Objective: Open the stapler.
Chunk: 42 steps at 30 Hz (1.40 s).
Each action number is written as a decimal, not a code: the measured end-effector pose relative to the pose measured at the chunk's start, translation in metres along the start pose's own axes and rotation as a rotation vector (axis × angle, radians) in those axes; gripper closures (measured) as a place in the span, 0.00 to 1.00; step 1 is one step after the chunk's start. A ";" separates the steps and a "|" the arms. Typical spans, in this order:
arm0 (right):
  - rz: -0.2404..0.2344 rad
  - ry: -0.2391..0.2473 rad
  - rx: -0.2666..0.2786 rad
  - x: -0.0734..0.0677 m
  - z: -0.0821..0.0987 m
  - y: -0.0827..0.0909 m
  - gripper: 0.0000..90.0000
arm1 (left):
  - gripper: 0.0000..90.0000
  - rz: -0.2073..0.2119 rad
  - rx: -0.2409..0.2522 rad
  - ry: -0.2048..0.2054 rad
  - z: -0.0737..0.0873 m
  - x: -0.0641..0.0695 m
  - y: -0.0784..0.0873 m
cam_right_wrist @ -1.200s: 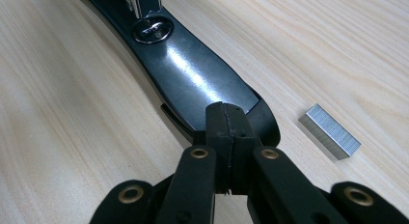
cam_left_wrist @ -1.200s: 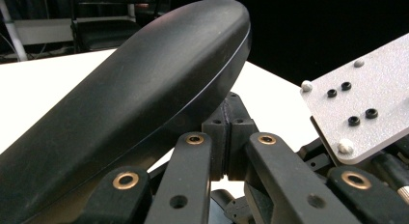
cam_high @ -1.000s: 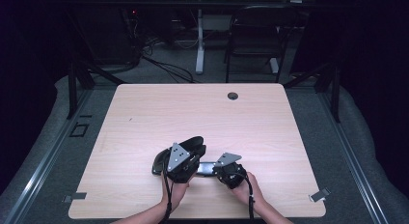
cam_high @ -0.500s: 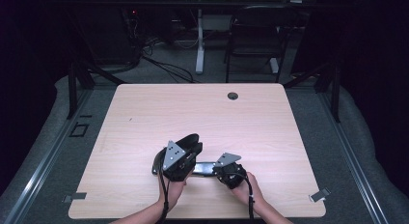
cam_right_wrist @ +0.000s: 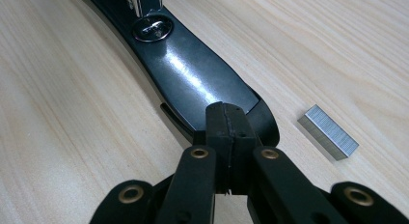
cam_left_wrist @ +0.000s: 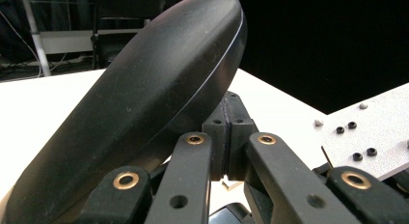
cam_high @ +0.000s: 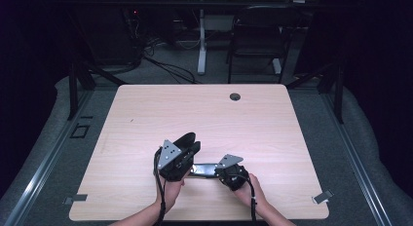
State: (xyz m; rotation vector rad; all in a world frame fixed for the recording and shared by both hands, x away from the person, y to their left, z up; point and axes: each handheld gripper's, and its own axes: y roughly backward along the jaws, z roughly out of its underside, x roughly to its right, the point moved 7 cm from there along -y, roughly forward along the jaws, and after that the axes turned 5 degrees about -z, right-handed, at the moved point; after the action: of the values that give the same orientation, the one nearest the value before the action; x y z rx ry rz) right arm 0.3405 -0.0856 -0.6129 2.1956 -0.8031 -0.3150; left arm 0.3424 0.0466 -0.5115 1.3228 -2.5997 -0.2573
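– Dark room, pale wooden table (cam_high: 272, 123). How far along with loading the stapler?

– Roughly halfway, by the look of it. Opened already: stapler lid (cam_left_wrist: 144, 98) swung up and leaning over the left side of the left tongs (cam_left_wrist: 228, 137). Stapler base (cam_right_wrist: 193, 74) flat on the table, stretching away from the tip of the right tongs (cam_right_wrist: 226, 132).

– Holding anything, either pair?

– Seemingly not. Both pairs clenched, tip against tip, nothing visible between. Left tongs apparently propping the lid from beneath rather than pinching it. Right tongs poised over the near end of the base, perhaps pinning it down; hard to say whether touching.

– And the staples?

– Not in yet. Staple strip (cam_right_wrist: 328, 132) loose on the table, just right of the right tongs, close beside the end of the base but apart from it.

– So what remains?

– Most of the delicate part, probably: picking up the strip, dropping it into the metal channel (cam_right_wrist: 142, 2) at the far end of the base, then lowering the lid shut.
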 end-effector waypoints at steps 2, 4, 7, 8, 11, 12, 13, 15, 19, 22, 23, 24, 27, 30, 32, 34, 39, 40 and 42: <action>0.000 0.001 0.001 0.000 0.000 0.000 1.00 | 1.00 0.001 0.003 0.001 -0.001 -0.001 0.001; 0.003 0.001 0.002 0.000 0.000 0.000 1.00 | 1.00 -0.002 0.003 0.002 -0.002 -0.002 0.001; 0.002 0.001 0.003 0.000 0.000 0.000 1.00 | 1.00 -0.001 0.007 0.004 -0.003 -0.003 0.002; 0.004 0.004 -0.001 0.000 0.000 0.000 1.00 | 1.00 -0.003 0.005 0.005 -0.004 -0.004 0.003; 0.000 0.002 0.005 0.000 0.000 0.000 1.00 | 1.00 -0.009 0.008 0.006 -0.005 -0.006 0.005; 0.000 0.000 0.008 -0.001 0.000 0.000 1.00 | 1.00 -0.011 0.011 0.009 -0.006 -0.007 0.005; 0.001 0.004 0.002 0.000 0.000 0.000 1.00 | 1.00 -0.013 0.014 0.009 -0.007 -0.007 0.006; 0.002 0.004 0.003 0.000 0.000 0.000 1.00 | 1.00 -0.015 0.013 0.008 -0.008 -0.009 0.008; 0.004 0.001 0.006 0.000 0.000 0.000 1.00 | 1.00 -0.024 0.019 0.013 -0.011 -0.012 0.011; 0.008 0.004 0.000 0.000 0.000 0.000 1.00 | 1.00 -0.037 0.031 0.014 -0.012 -0.015 0.014; 0.007 0.005 0.000 0.000 0.000 0.000 1.00 | 1.00 -0.036 0.034 0.014 -0.013 -0.016 0.015; 0.007 0.003 -0.001 0.000 0.000 0.000 1.00 | 1.00 -0.036 0.037 0.011 -0.013 -0.017 0.015; 0.007 0.004 0.001 0.000 0.000 0.000 1.00 | 1.00 -0.044 0.040 0.007 -0.014 -0.019 0.017; 0.006 0.004 0.001 0.001 0.000 0.000 1.00 | 1.00 -0.051 0.047 0.010 -0.016 -0.021 0.019; 0.007 0.005 -0.001 0.000 0.000 0.000 1.00 | 1.00 -0.054 0.050 0.014 -0.016 -0.023 0.021; 0.006 0.006 -0.003 0.000 0.000 0.000 1.00 | 1.00 -0.056 0.052 0.018 -0.017 -0.024 0.023; 0.007 0.007 -0.003 0.001 0.000 0.000 1.00 | 1.00 -0.065 0.063 0.027 -0.019 -0.028 0.026; 0.005 0.008 -0.003 0.001 0.000 0.000 1.00 | 1.00 -0.066 0.063 0.025 -0.019 -0.029 0.026; 0.007 0.007 -0.003 0.000 0.000 0.000 1.00 | 1.00 -0.068 0.062 0.023 -0.020 -0.029 0.026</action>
State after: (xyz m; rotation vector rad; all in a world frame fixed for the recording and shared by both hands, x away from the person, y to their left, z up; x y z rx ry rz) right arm 0.3407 -0.0860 -0.6130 2.1893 -0.8053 -0.3045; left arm 0.3441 0.0844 -0.4894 1.4285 -2.5664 -0.1720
